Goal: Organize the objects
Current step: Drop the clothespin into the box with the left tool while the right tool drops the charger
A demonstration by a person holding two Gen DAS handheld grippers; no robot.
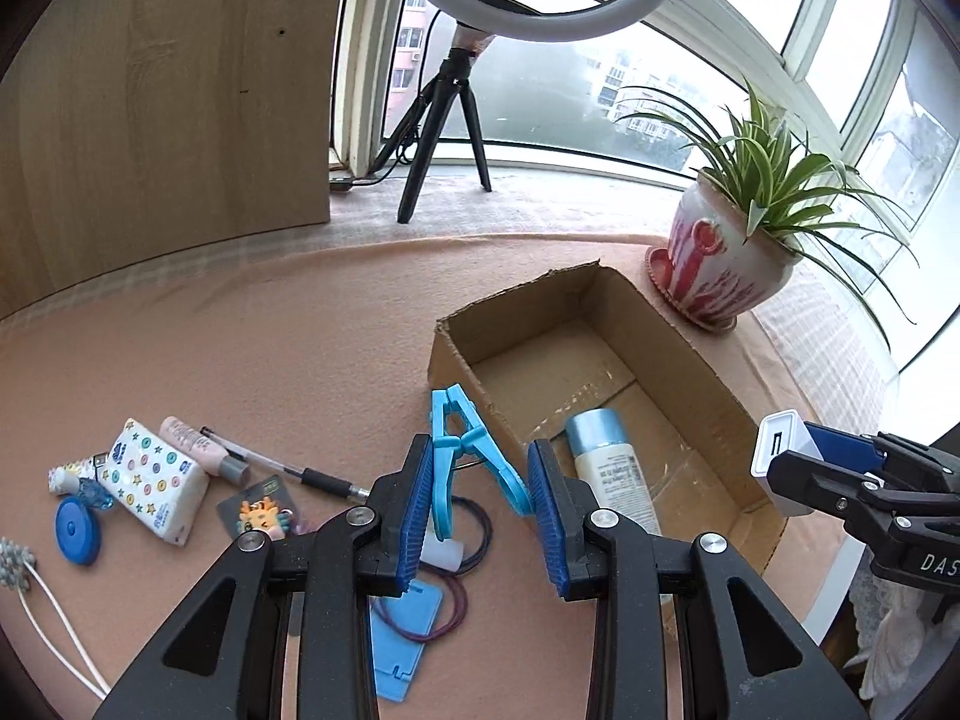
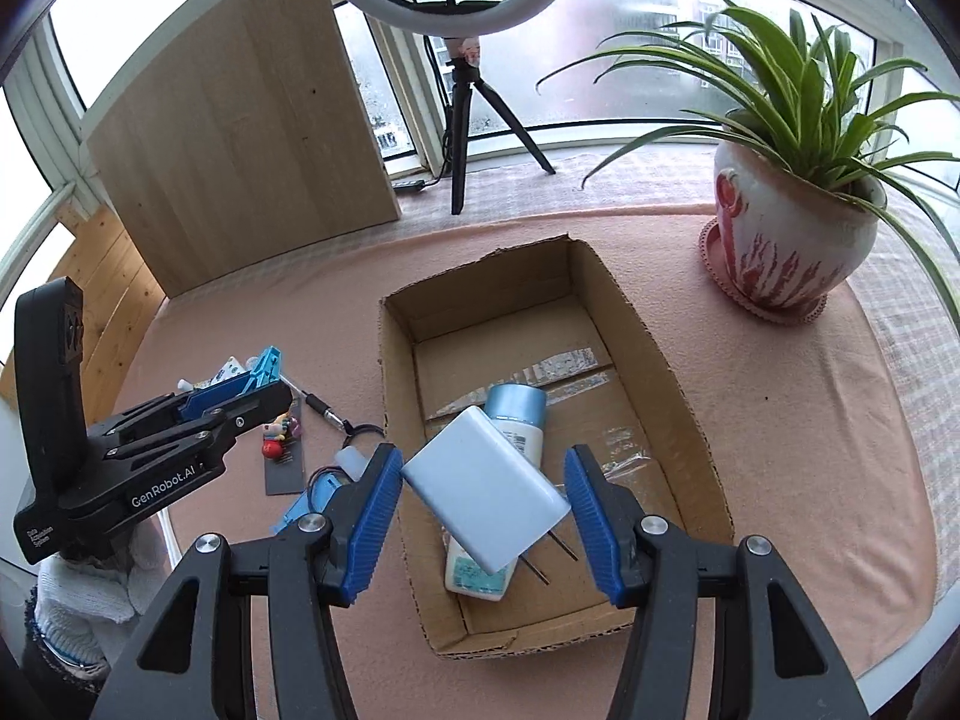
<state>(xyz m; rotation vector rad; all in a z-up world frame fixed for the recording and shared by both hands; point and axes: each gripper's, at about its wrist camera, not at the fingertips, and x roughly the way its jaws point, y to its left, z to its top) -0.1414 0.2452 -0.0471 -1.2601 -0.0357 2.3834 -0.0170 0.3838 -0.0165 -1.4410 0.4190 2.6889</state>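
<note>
The cardboard box [image 2: 666, 372] lies open, a lotion bottle [image 2: 519, 414] inside, while the right gripper [image 2: 486, 510] clamps a white charger [image 2: 480, 498] above it – at nine o'clock, the left gripper [image 1: 480, 498] pinches a blue clothespin [image 1: 465, 444].

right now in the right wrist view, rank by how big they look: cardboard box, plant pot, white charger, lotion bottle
1. cardboard box
2. plant pot
3. white charger, though it sits close to the camera between the jaws, so it looks oversized
4. lotion bottle, partly hidden behind the charger, so unsure
</note>
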